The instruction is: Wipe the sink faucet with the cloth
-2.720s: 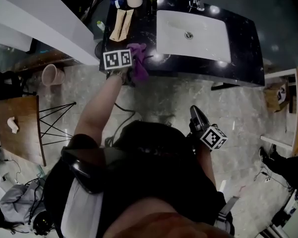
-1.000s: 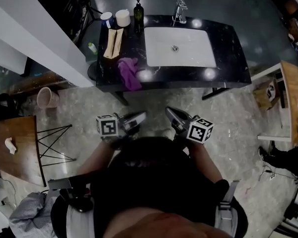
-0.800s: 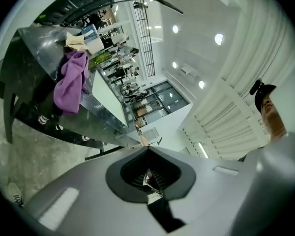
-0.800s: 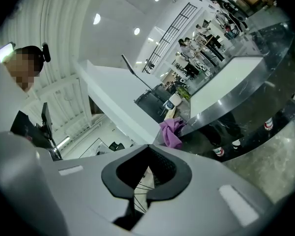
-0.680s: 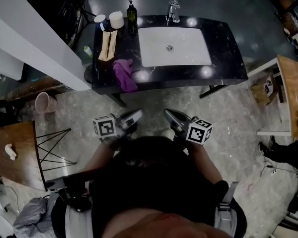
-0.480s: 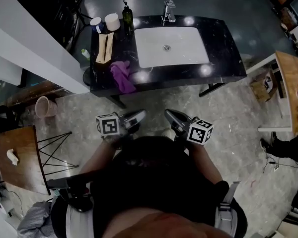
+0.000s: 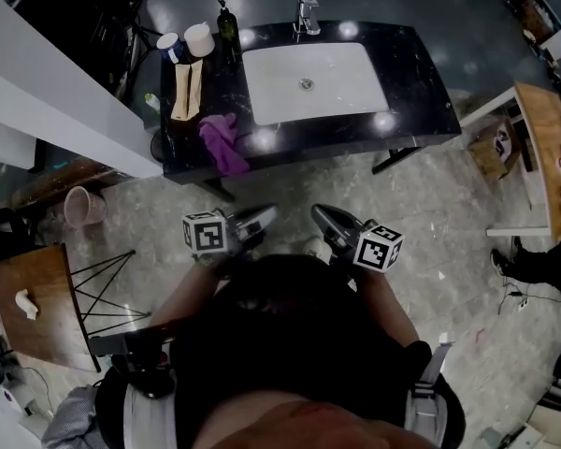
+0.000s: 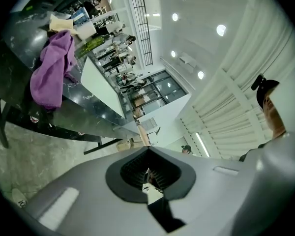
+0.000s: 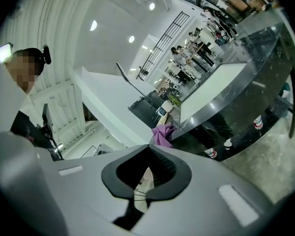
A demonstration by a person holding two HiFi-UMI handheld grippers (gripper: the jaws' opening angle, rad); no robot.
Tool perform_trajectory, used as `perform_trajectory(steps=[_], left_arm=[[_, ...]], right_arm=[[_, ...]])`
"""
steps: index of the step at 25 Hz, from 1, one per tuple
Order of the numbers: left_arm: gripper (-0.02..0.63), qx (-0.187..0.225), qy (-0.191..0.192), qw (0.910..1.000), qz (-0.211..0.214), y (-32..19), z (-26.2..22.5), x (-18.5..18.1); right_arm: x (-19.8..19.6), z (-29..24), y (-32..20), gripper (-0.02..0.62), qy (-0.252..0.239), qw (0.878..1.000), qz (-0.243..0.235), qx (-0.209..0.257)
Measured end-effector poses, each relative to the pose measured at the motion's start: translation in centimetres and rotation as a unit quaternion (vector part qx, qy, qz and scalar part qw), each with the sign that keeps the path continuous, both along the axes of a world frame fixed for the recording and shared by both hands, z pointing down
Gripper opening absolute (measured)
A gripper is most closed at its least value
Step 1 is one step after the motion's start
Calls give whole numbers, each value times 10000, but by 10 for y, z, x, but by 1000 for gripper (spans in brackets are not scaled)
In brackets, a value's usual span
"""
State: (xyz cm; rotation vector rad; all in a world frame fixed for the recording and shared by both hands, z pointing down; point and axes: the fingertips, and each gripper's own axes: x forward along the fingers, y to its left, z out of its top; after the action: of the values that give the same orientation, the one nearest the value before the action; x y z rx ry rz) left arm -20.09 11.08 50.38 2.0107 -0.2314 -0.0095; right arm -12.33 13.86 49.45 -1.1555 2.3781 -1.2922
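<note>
A purple cloth (image 7: 221, 143) lies crumpled on the front left edge of the black counter (image 7: 421, 82), partly hanging over; it also shows in the left gripper view (image 8: 51, 70) and the right gripper view (image 9: 163, 133). The chrome faucet (image 7: 306, 9) stands behind the white sink basin (image 7: 341, 92). Both grippers are held close to my body, well away from the counter. My left gripper (image 7: 264, 216) is shut and empty. My right gripper (image 7: 318, 216) is shut and empty too.
On the counter's left end stand a dark bottle (image 7: 227, 21), two white cups (image 7: 198, 37) and a tan folded cloth (image 7: 184, 90). A bin (image 7: 78, 207) and a wooden table (image 7: 28, 307) stand at the left, another wooden table (image 7: 547, 148) at the right.
The left gripper let go of the purple cloth at the counter edge and drew back to my body. Since then the counter has drifted up and left in view; both grippers stay shut.
</note>
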Motion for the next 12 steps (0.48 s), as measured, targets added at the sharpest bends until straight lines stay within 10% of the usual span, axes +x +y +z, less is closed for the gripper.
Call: perform_trajectory(steps=[12], left_arm=[[0,-37,-70,9999,-70,0,4,-5]], right_arm=[[-3,4,-5,11,-54,9999,-91,-81]])
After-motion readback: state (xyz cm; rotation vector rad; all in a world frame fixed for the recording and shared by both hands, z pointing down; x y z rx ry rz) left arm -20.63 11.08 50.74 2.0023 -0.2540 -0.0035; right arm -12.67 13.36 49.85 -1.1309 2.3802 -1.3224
